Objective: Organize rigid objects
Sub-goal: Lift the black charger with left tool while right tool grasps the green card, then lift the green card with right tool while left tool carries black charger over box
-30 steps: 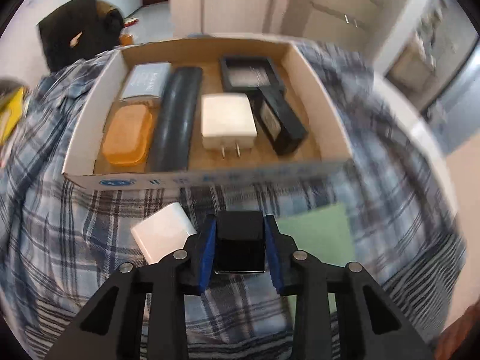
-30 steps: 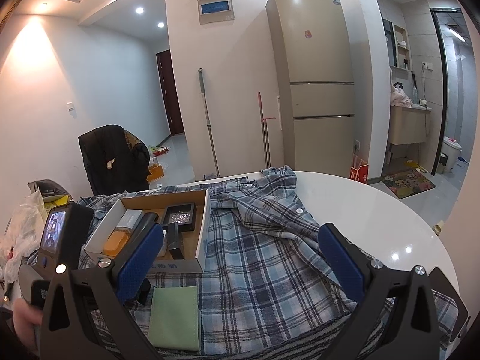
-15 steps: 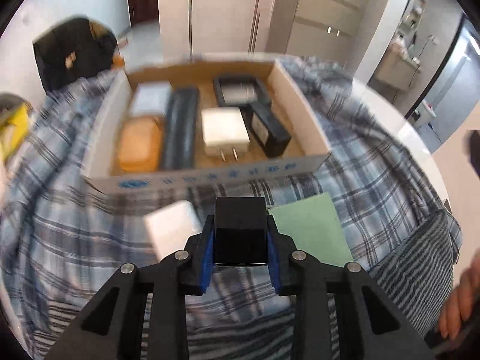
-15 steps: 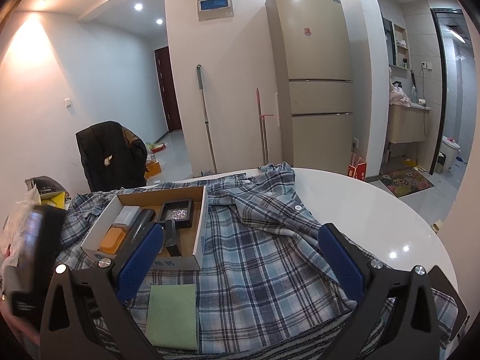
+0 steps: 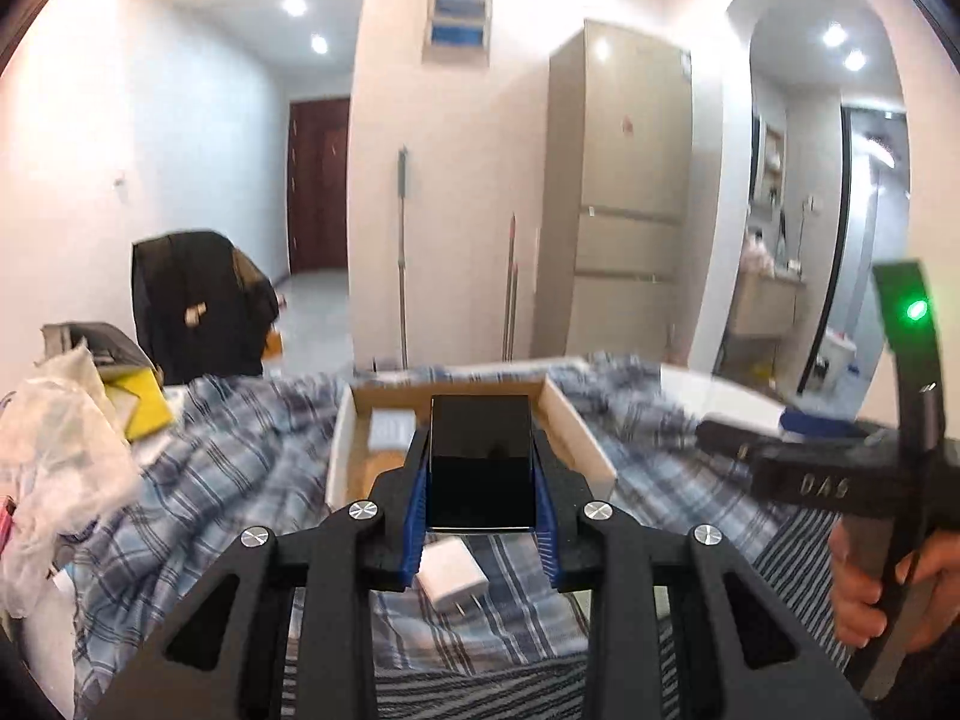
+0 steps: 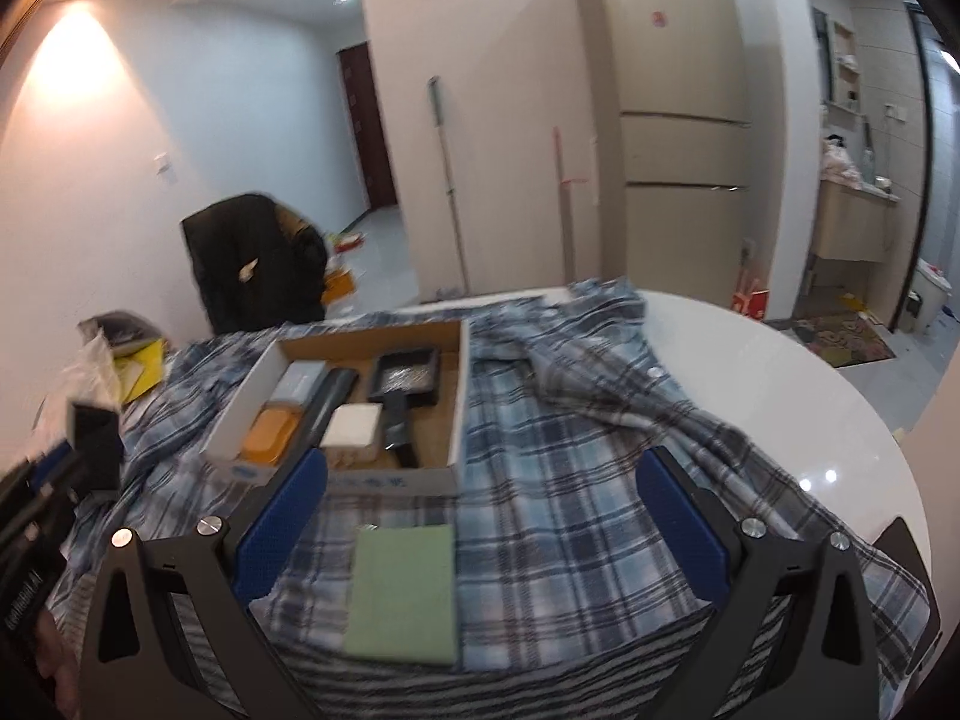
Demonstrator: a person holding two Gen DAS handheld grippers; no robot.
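The left gripper (image 5: 480, 480) clamps a black block (image 5: 480, 459), held in the air short of the cardboard box (image 6: 459, 384). The right gripper (image 6: 480, 534) hangs wide open and empty over the green pad (image 6: 402, 591). Judging by this, the carry is underway; next, lower the block into the bare strip along the box's right wall

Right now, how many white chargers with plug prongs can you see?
2. One white charger lies inside the cardboard box, between the dark tube and the black block. The other white charger lies on the plaid cloth, under the left tongs. More may be hidden.
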